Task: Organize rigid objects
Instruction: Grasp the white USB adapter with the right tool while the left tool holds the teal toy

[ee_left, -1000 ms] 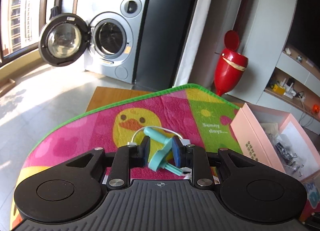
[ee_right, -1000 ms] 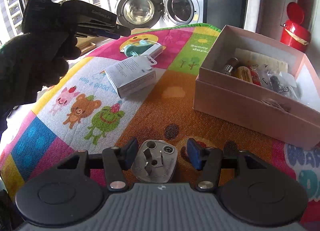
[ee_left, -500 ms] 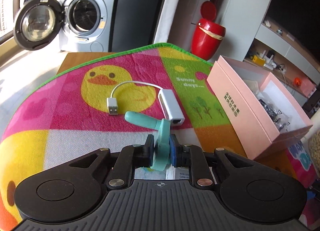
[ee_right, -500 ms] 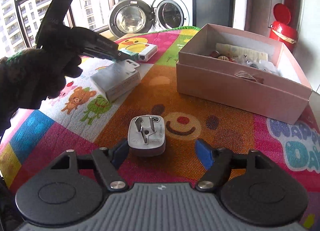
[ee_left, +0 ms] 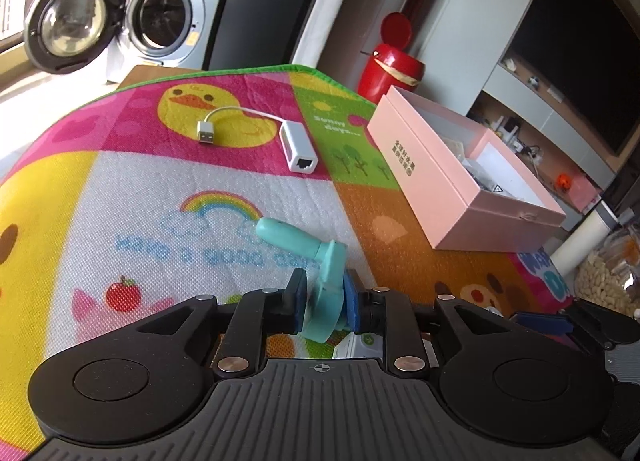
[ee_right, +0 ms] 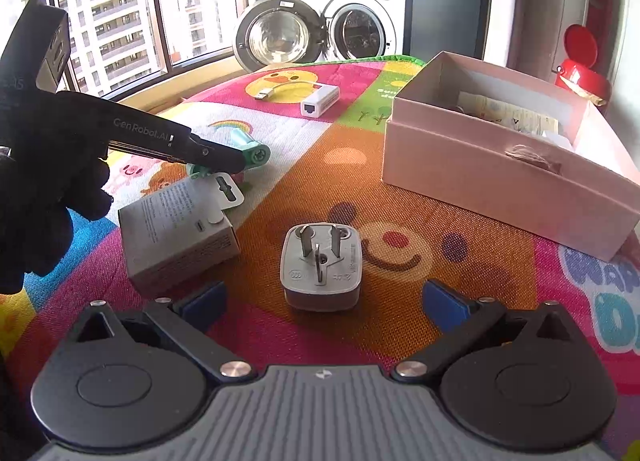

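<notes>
My left tool [ee_left: 323, 303] pinches the teal plastic gadget [ee_left: 320, 273] by its flat disc, light & stiff w/ a slick handle sticking fwd, while my right tool [ee_right: 324, 299] has just been opening wide, grey plug [ee_right: 320, 266] loose between its pads.

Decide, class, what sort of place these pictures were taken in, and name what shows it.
Most likely a home, a flat's living and laundry area. A front-loading washing machine stands with its door open, a children's play mat covers the table, and apartment blocks show through the window.
</notes>
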A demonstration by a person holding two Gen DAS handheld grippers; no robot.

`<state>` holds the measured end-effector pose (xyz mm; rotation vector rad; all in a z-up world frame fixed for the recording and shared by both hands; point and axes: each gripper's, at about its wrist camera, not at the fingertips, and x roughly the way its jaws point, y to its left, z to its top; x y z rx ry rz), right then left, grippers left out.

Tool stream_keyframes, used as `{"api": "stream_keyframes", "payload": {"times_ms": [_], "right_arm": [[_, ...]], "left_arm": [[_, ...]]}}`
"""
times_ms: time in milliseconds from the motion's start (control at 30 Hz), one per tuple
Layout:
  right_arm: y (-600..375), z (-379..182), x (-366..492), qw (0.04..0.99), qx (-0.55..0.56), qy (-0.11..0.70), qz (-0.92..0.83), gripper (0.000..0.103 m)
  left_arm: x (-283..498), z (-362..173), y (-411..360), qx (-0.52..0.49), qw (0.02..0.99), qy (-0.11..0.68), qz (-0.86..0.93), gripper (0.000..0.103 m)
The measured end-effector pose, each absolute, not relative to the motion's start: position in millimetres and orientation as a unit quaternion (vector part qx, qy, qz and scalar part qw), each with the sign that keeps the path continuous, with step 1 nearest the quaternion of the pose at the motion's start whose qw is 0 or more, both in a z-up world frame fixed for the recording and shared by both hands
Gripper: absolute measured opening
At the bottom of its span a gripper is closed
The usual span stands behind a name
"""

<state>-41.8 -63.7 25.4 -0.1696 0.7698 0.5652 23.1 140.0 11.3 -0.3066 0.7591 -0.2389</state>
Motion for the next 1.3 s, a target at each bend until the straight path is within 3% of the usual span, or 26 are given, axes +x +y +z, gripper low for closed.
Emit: {"api": "stream_keyframes", "payload": {"times_ms": [300,533,700,867,1033,1133,1200,1300], "right_arm": [[-64,26,-41,0.875,-0.102,0.375,0.288,0.103],[-78,36,-34,0.918,-0.156,0.327,0.16,0.092],[-92,58,-37,0.911,-0.093,0.325,0.236,0.091],[-81,54,-38,0.914,-0.121,0.319,0.222,0.091],[-77,62,-28,0.911,-0.097,0.326,0.231,0.091],[-52,88,-14,0.905,-0.077,0.313,0.278,0.073],[-23,100,10,0.891,-0.073,0.328,0.305,0.053],[20,104,55,0.889,-0.076,0.34,0.297,0.053]], "left_arm": [[16,17,165,-0.194,0.901,0.38,-0.074,0.021],[-24,48,164,-0.118,0.908,0.388,-0.108,0.025],[-35,60,156,-0.076,0.9,0.39,-0.179,0.025],[-47,48,124,0.0,0.889,0.407,-0.212,0.025],[-43,47,115,-0.005,0.885,0.408,-0.223,0.025],[-38,48,118,-0.005,0.895,0.399,-0.201,0.025],[-37,52,126,-0.006,0.908,0.384,-0.165,0.025],[-30,56,147,-0.056,0.917,0.373,-0.133,0.025]]}}
